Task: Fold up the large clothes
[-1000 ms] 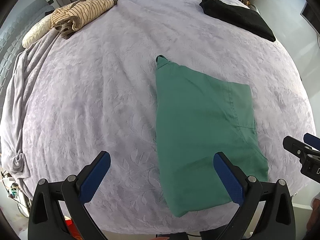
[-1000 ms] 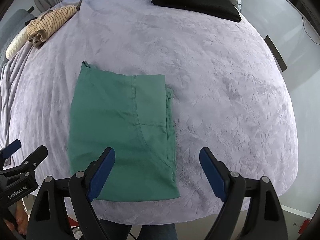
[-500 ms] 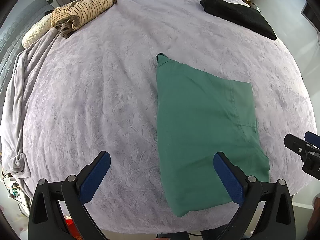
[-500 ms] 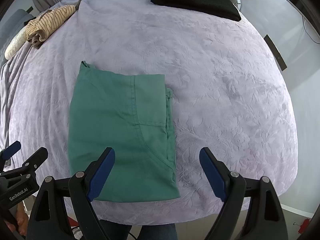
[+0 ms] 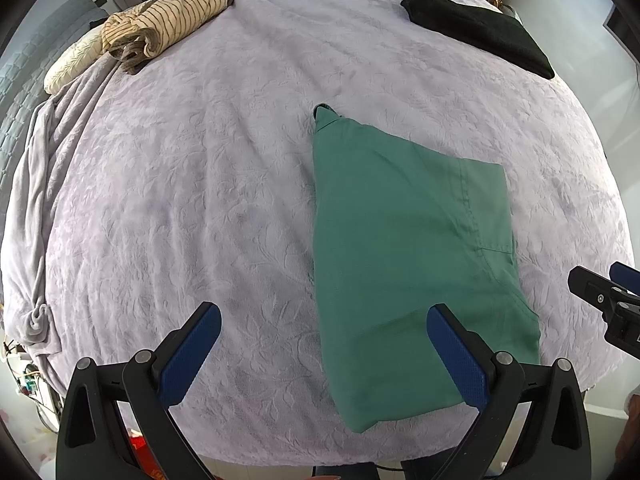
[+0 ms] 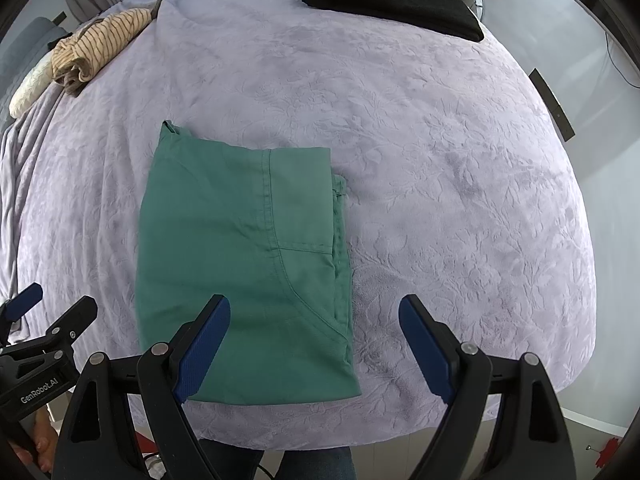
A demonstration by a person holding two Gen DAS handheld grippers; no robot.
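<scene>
A green garment lies folded into a flat rectangle on the lilac bedspread, near the front edge; it also shows in the right wrist view. My left gripper is open and empty, held above the bed's front edge with its right finger over the garment's near left part. My right gripper is open and empty above the garment's near right corner. Each gripper shows at the edge of the other's view.
A folded black garment lies at the far right of the bed. A striped beige garment is bunched at the far left beside a cream pillow. A grey blanket hangs off the left side.
Both grippers have shifted only slightly; the garment lies as before and both stay open.
</scene>
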